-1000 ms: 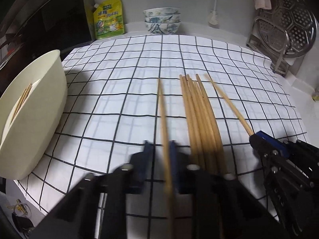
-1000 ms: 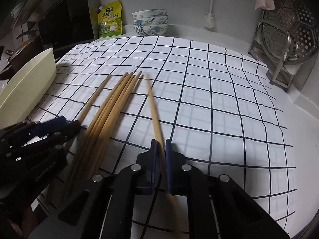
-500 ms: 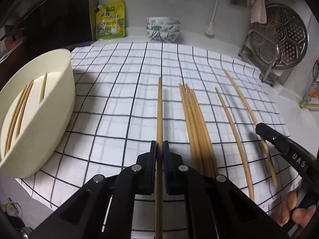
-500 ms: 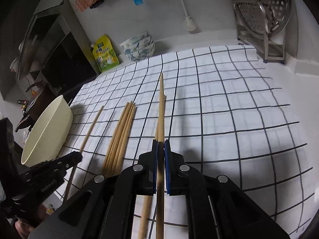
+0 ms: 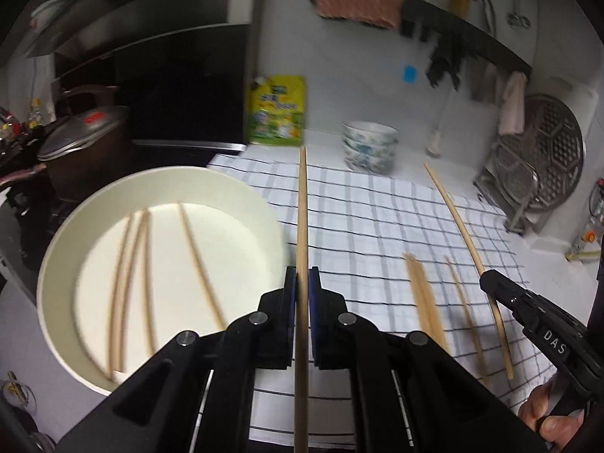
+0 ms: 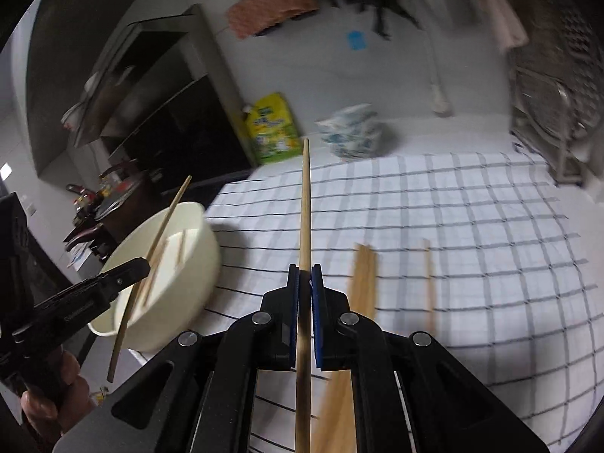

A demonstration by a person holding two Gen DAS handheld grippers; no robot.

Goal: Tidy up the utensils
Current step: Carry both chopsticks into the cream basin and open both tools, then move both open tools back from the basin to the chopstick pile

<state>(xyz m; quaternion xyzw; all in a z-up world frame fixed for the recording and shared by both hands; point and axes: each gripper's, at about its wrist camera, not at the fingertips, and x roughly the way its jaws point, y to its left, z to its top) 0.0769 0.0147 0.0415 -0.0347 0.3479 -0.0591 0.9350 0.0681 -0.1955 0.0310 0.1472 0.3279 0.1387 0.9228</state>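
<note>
Left gripper (image 5: 302, 294) fingers pinch one chopstick (image 5: 302, 226) lengthwise, its tip forward beside the cream bowl (image 5: 68, 234) lying just left, while the right gripper (image 6: 305, 294) clamps another chopstick (image 6: 305, 207) farther off, loose chopsticks (image 5: 424, 298) waiting on the checked cloth (image 5: 377, 226).

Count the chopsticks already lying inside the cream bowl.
4, though blur may hide one: three chopsticks lie close together on the left of the bowl floor, and one lies apart toward the right.
</note>
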